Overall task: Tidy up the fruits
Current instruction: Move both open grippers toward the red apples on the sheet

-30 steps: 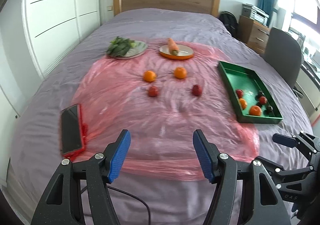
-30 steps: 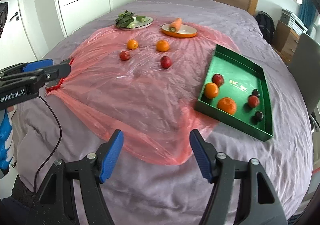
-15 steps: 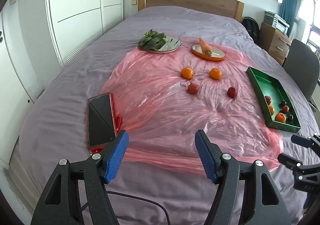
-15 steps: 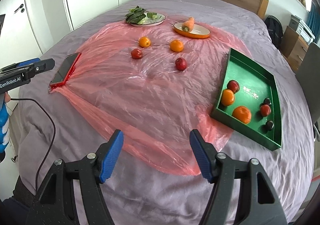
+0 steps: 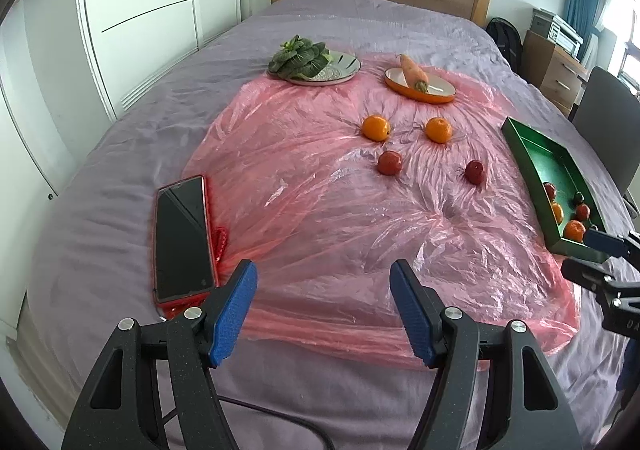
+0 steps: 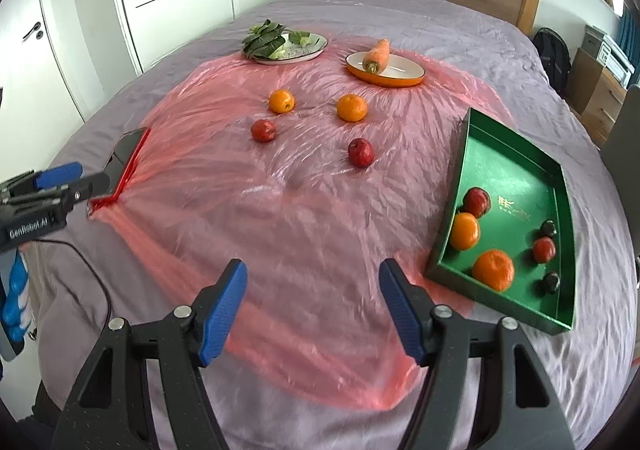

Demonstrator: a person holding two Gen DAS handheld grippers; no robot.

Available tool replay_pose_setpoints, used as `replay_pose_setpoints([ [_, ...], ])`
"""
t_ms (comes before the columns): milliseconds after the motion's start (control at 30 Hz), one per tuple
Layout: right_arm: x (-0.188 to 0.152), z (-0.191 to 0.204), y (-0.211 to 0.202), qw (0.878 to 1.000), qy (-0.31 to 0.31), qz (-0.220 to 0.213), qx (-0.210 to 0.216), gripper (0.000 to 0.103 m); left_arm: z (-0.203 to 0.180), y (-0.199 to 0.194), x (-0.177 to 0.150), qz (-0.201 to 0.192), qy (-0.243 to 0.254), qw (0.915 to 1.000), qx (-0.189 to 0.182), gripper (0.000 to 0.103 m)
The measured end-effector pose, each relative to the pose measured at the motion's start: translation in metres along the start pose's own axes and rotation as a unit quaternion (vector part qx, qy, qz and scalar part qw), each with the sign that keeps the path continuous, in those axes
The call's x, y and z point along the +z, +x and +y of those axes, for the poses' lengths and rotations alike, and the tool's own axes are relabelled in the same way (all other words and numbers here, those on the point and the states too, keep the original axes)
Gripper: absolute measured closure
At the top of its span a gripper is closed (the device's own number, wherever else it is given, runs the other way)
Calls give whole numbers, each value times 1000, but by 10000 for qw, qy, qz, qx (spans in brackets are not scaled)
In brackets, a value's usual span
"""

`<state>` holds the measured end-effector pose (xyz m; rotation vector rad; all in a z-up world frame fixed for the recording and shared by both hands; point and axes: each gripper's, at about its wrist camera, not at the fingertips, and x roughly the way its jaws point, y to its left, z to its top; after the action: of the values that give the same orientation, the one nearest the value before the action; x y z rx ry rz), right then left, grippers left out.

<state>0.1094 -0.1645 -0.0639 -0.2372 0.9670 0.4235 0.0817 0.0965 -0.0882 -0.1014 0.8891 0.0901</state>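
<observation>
Left gripper [image 5: 323,308]: fingers apart, nothing between them, above the bed's near edge.
Right gripper [image 6: 313,306]: fingers apart, nothing between them.
Loose fruit: two oranges [image 6: 281,101], two apples [image 6: 361,152] mid-bed on pink plastic sheet [image 6: 304,209].
Green tray [image 6: 516,177]: right edge, holding fruit.

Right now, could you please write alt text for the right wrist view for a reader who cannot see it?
Open, empty right gripper above a pink plastic sheet on a purple bed, where two oranges and two red apples lie loose. A green tray on the right holds more fruit; plates of greens and carrot sit behind.
</observation>
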Motion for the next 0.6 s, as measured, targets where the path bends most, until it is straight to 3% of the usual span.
replay_pose_setpoints([
  [600, 42, -25, 58, 9995, 27, 45, 314, 0, -25, 56, 32, 320, 227, 9992, 24, 40],
])
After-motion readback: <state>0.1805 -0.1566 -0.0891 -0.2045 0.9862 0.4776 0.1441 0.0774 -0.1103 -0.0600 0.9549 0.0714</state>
